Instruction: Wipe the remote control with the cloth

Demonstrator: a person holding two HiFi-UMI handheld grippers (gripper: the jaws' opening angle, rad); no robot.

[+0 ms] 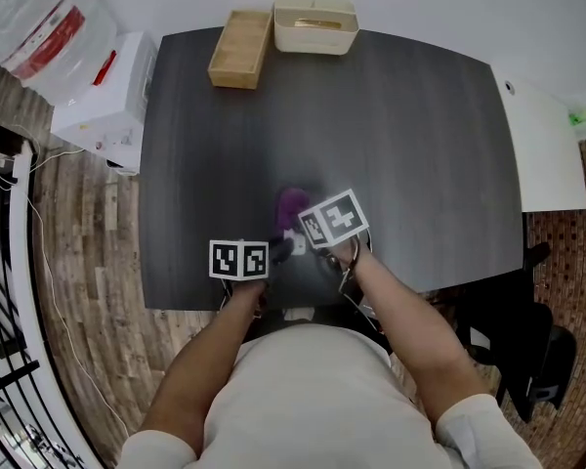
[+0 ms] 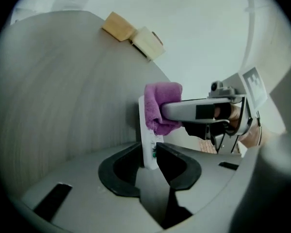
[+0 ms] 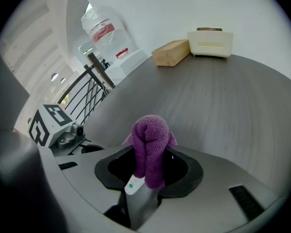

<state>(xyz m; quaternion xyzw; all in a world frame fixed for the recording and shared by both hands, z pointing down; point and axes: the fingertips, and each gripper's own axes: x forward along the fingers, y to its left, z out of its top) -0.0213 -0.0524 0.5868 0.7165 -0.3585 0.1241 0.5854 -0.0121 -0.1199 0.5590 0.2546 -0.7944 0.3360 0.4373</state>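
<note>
The white remote control (image 2: 146, 130) stands on its edge between my left gripper's (image 2: 150, 161) jaws, which are shut on its near end. A purple cloth (image 2: 160, 110) is folded over the remote's far part. My right gripper (image 3: 148, 171) is shut on that cloth (image 3: 150, 144), and the remote's tip (image 3: 134, 183) shows just below it. In the head view both grippers meet near the dark table's (image 1: 420, 145) front edge: the left gripper (image 1: 281, 249) comes in from the left, the right gripper (image 1: 298, 228) sits behind the cloth (image 1: 291, 203).
A wooden box (image 1: 241, 47) and a cream tray (image 1: 315, 22) stand at the table's far edge. A white cabinet (image 1: 107, 96) with a water bottle (image 1: 39, 22) is at the left. A white side table (image 1: 547, 145) is at the right.
</note>
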